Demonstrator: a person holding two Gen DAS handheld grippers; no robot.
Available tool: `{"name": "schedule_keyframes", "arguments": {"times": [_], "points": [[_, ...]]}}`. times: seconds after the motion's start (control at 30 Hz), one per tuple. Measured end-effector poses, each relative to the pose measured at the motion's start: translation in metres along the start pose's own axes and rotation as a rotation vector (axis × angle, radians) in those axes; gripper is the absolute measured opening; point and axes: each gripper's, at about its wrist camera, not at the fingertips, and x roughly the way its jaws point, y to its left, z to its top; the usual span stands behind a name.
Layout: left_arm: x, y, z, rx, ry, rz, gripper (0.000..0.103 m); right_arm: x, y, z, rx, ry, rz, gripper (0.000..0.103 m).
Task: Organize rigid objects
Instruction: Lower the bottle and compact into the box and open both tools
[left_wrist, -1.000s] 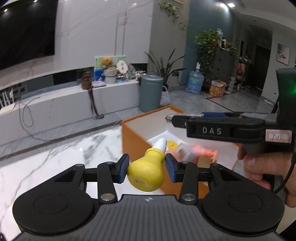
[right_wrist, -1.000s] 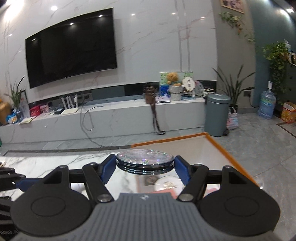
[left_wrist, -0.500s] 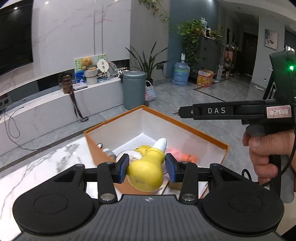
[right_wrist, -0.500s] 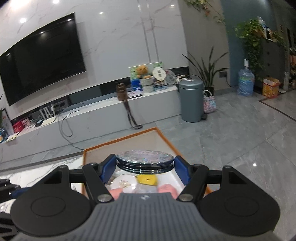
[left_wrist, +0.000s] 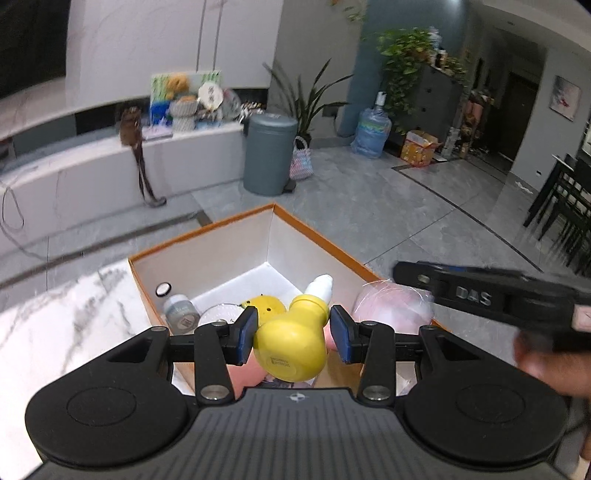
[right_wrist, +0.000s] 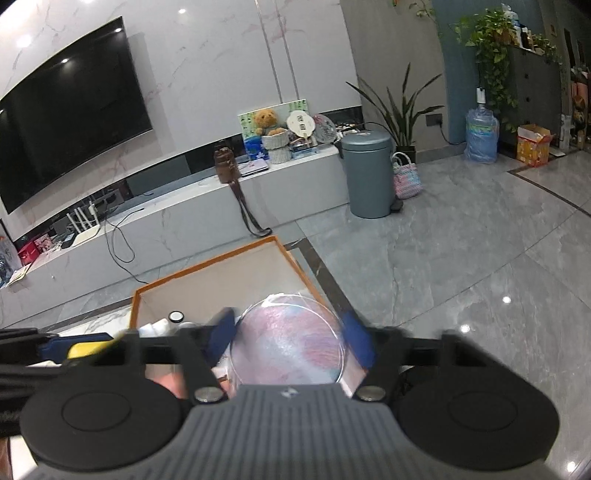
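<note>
My left gripper (left_wrist: 291, 332) is shut on a yellow bulb-shaped bottle (left_wrist: 291, 349) with a white cap, held over the near side of the orange box (left_wrist: 207, 230). In the right wrist view a round iridescent disc (right_wrist: 288, 345) sits between the blurred blue pads of my right gripper (right_wrist: 290, 334). The disc is tilted, its face toward the camera, and it hangs over the orange box (right_wrist: 207, 267). The right jaws are closing, with both pads at the disc's rim. From the left wrist view the right gripper (left_wrist: 402, 269) reaches in from the right, with the pinkish disc (left_wrist: 391, 306) beneath its tip.
Inside the box lie a grey jar (left_wrist: 181, 314), a small black-rimmed round piece (left_wrist: 163, 289), a yellow perforated piece (left_wrist: 264, 304) and pink items. The box stands at the corner of a marble table (left_wrist: 55, 325). Past it are floor, a grey bin (left_wrist: 271, 155) and a white bench.
Both grippers have moved over the open box, which now shows its inside. The disc, flat and edge-on before, has tipped to show its face. The right gripper sits lower in the left wrist view.
</note>
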Motion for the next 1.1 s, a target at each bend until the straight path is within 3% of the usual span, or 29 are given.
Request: {"name": "schedule_keyframes", "arguments": {"times": [0.23,0.4,0.73,0.97,1.03,1.1], "points": [[0.021,0.002,0.003,0.008,0.053,0.039,0.049,0.01,-0.002,-0.002,-0.007,0.066,0.029,0.02],[0.038,-0.013,0.002,0.066,0.096,0.067,0.049,0.014,0.002,-0.004,-0.027,0.08,0.042,0.021],[0.063,-0.028,-0.017,0.154,0.196,0.117,0.049,0.022,0.003,-0.008,-0.052,0.122,-0.003,0.022],[0.07,-0.03,-0.021,0.17,0.222,0.121,0.049,0.026,0.0,-0.008,-0.062,0.138,-0.025,0.022],[0.07,-0.03,-0.02,0.169,0.218,0.117,0.056,0.025,-0.001,-0.008,-0.062,0.136,-0.026,0.023],[0.068,-0.032,-0.019,0.17,0.209,0.116,0.07,0.025,-0.001,-0.009,-0.062,0.137,-0.027,0.023]]}}
